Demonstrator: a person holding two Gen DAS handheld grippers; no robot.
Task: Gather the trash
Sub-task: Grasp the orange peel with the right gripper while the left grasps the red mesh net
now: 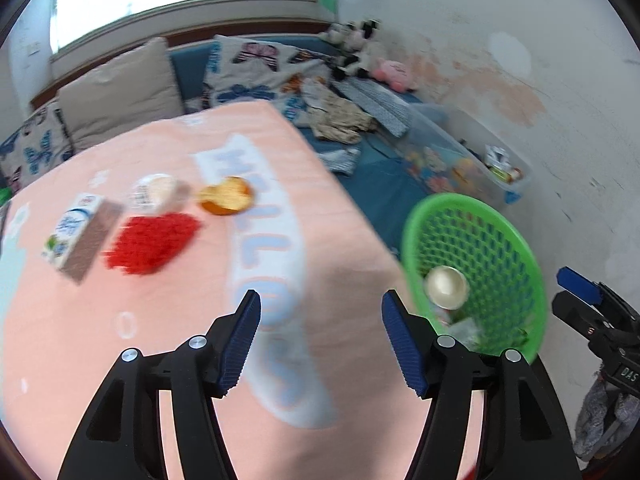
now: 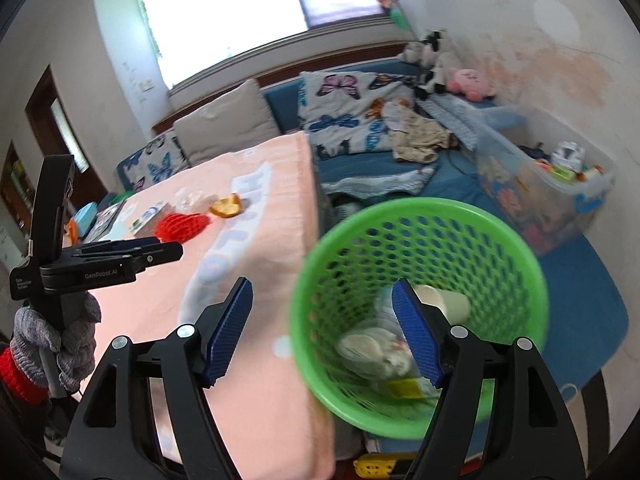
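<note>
The left gripper (image 1: 321, 340) hangs over a table draped in a pink cloth (image 1: 168, 336), its blue-padded jaws spread apart with nothing between them. The right gripper (image 2: 322, 330) is likewise released and empty, its jaws wide over the table's edge and the rim of a green mesh basket (image 2: 420, 216), which stands off the table's right side.

Inside the basket, from the right wrist view, lie a pale cup (image 2: 444, 300) on its side at about 1 o'clock from the basket's centre, crumpled whitish wrapping (image 2: 372, 350) at about 7 o'clock and a scrap with a yellow label (image 2: 404, 388) near the bottom.

From the left wrist view, the trash on the cloth sits at about 10 o'clock from the left gripper, well apart from it: a small drink carton (image 1: 76, 232) lying flat, a red foam net (image 1: 152, 242) just beside it, a round white lidded tub (image 1: 154, 192) behind the net, and a piece of orange peel (image 1: 227, 196) to the tub's right. All are blurred.

A gloved hand (image 2: 56, 340) in grey knit grips the left tool's handle at 9 o'clock in the right wrist view. Beyond the table stand a blue sofa (image 2: 360, 168) with butterfly cushions (image 2: 340, 112), plush toys (image 2: 472, 84) in the corner and a clear storage bin (image 2: 560, 208) at 2 o'clock.
</note>
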